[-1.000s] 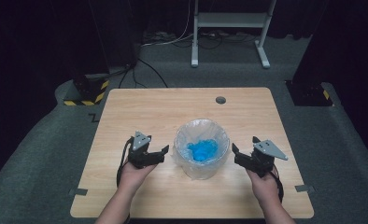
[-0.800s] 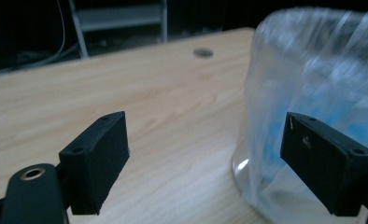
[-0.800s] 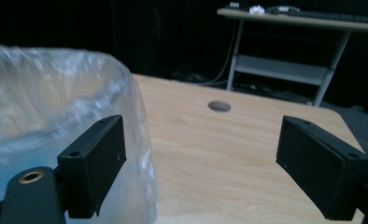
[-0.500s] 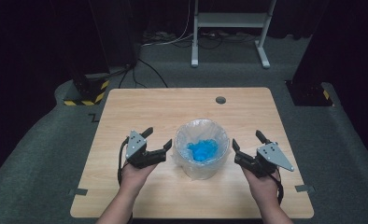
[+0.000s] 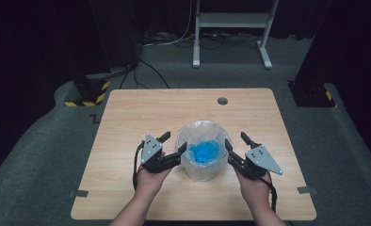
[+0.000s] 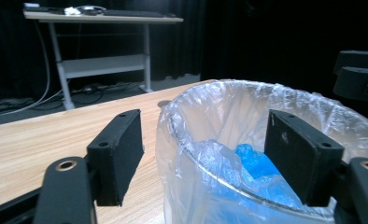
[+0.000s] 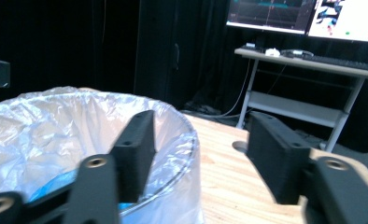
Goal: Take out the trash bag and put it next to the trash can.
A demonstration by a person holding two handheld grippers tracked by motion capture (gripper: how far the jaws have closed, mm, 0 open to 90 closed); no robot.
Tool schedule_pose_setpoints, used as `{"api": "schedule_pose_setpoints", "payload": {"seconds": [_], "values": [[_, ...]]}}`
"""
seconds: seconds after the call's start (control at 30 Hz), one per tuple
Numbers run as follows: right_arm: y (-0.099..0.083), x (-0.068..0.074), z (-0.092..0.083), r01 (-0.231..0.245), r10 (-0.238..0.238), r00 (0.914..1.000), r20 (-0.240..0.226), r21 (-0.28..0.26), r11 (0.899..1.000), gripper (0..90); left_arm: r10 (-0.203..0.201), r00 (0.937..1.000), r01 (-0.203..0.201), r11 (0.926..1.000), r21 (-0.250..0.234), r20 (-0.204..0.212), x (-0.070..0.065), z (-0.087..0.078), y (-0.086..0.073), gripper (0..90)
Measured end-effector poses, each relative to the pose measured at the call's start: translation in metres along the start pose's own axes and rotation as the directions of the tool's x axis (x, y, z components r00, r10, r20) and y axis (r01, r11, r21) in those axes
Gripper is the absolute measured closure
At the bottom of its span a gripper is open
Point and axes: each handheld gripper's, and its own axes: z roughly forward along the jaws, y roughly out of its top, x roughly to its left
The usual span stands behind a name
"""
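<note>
Bin: a small clear bin [image 5: 203,153] lined with a thin plastic bag [image 6: 247,100] stands on the wooden counter [image 5: 141,113], near the person's edge and about in the middle between the two hands.
Content: crumpled blue material [image 5: 204,150] lies at the bottom inside the bag.
Left claw [image 5: 174,147]: it is at the left side of the bin, and its jaws straddle the rim. In the left gripper view one jaw is inside the bag and the other is outside with a clear gap to the wall. The jaws have just been closing, with the rim between them, but the pads do not press on it yet, so it is open.
Right claw [image 5: 235,143]: it is at the right side of the bin, in the same manner. One jaw is within the bag, the other stands outside over the counter. Its jaws have also just been closing around the rim, without a grip.
Background: a metal stand [image 5: 230,28] is on the floor behind the counter.
</note>
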Motion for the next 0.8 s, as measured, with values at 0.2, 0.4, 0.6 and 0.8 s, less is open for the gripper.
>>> {"api": "schedule_pose_setpoints", "payload": {"seconds": [0.2,0.4,0.6,0.8], "values": [[0.001,0.003,0.004,-0.036,0.036,0.9993,-0.010,0.043,0.998,59.9,-0.022,0.9995,0.022,0.9997,0.005,-0.024,-0.003,0.001,-0.001,50.6],[0.000,0.006,0.009,-0.037,0.038,0.9992,-0.012,0.073,0.997,64.9,-0.047,0.9974,0.049,0.9983,0.033,-0.055,-0.002,0.005,-0.004,55.2],[-0.003,0.006,0.012,-0.045,0.046,0.9989,-0.008,0.110,0.993,67.3,-0.075,0.9964,0.077,0.9959,0.047,-0.038,0.000,0.008,-0.006,59.2],[-0.003,0.006,0.012,-0.035,0.038,0.9991,-0.020,0.112,0.993,73.2,-0.082,0.9961,0.083,0.9954,0.048,-0.033,-0.002,0.009,-0.006,65.4]]}}
